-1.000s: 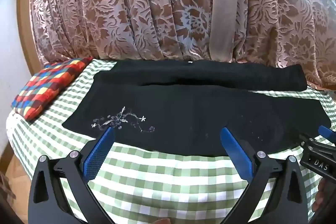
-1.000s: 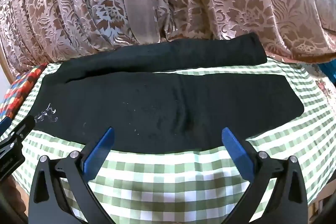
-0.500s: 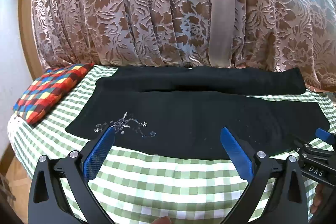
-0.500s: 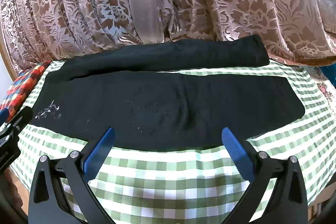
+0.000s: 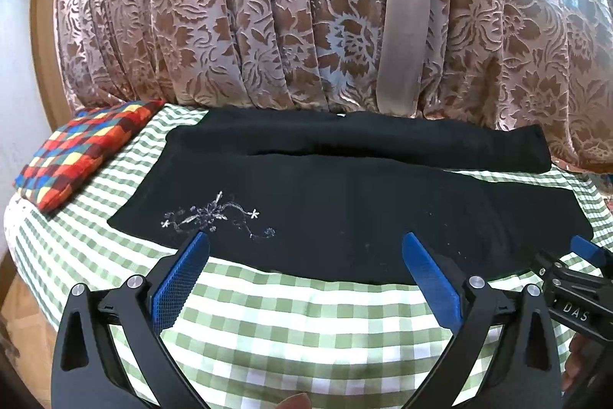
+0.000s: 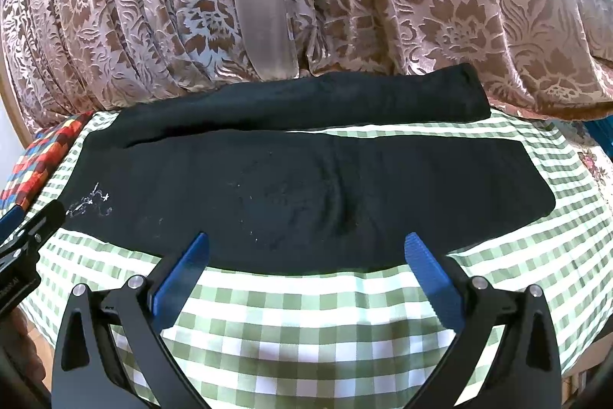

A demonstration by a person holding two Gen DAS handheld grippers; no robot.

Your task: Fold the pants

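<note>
Nearest the cameras, the left tool (image 5: 304, 248) and the right tool (image 6: 304, 248) both hang with blue fingers spread wide and nothing between them, poised over the near edge of the green-checked cloth (image 5: 306, 313) covering what looks like a tabletop. Just beyond the fingertips lie the black pants (image 5: 345, 209), spread flat lengthwise, waist end to the left with a pale floral embroidery (image 5: 218, 217) on it, the near leg reaching right. The far leg (image 6: 306, 106) lies as a separate strip along the back edge, angled away from the near one, so the legs are not yet stacked. Judging by this, folding has barely begun: bringing one leg over the other and the crosswise folds remain. A multicoloured checked cushion (image 5: 84, 156) sits at far left, and a floral curtain (image 5: 268, 6) hangs behind.
</note>
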